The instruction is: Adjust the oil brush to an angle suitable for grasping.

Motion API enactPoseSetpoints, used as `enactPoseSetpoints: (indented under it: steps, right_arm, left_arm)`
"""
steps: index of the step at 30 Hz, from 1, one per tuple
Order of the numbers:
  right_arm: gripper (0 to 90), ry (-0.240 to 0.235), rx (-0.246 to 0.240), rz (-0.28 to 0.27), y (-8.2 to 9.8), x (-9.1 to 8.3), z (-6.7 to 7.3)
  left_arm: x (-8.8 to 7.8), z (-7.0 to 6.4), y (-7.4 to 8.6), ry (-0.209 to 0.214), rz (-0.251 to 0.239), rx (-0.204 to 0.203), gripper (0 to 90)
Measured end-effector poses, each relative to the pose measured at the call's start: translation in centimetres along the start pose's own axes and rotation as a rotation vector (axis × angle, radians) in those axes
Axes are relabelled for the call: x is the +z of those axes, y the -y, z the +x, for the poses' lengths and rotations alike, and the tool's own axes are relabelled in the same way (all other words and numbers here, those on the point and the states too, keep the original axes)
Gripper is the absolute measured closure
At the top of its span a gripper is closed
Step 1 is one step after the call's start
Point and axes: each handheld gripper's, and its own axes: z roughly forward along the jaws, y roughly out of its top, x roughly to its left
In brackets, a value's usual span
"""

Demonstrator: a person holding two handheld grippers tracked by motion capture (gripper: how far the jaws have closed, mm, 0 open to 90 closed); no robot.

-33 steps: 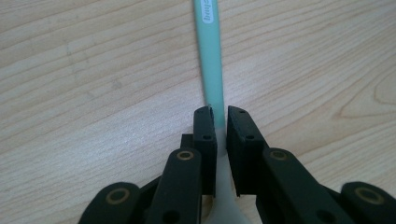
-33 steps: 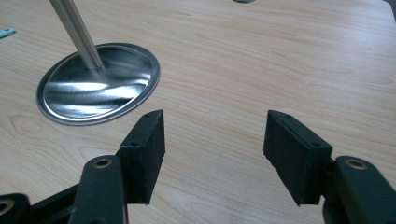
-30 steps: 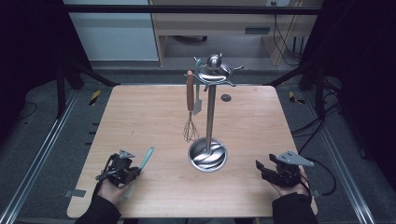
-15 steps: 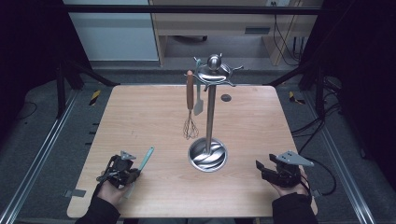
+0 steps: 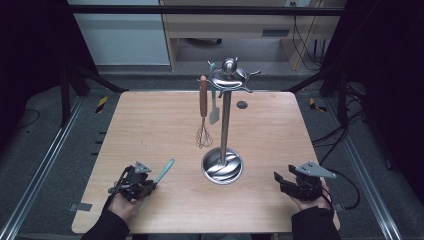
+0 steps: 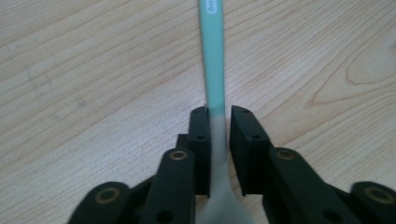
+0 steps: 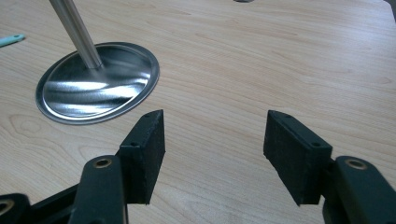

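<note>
We see the left tool, jaws just easing open, loosely straddling the teal spatula. A slight gap shows on its right side. The right tool stands wide over the bare surface.

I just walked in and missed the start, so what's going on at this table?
A person sits at a wooden table with a gripper in each hand. The left gripper has a teal-handled utensil lying between its jaws; they have just been opening, and a slight gap shows on the right side. The right gripper rests open near the table's edge. In the middle stands a metal utensil stand, with a whisk and a small spatula hanging from its top.
</note>
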Motion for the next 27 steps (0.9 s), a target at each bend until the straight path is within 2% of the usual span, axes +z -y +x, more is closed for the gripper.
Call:
enactPoseSetpoints:
  steps: [4,10,22,27]
  right_arm:
    - [38.6,0.001,0.000,0.002,0.0,0.0,0.0]
    - [38.5,0.003,-0.006,0.003,0.0,0.1,-0.1]
    - [38.5,-0.003,0.005,0.012,0.1,0.1,-0.1]
    - [38.6,-0.003,0.008,0.013,0.0,0.1,-0.1]
  left_arm:
    - [0.1,-0.1,-0.1,-0.007,-0.001,0.004,75.9]
    - [0.4,-0.8,-0.5,-0.047,0.007,-0.011,80.2]
    - [0.3,-0.8,-0.5,-0.052,0.010,0.001,82.2]
    - [-0.7,-0.5,-0.4,-0.042,-0.037,-0.007,82.2]
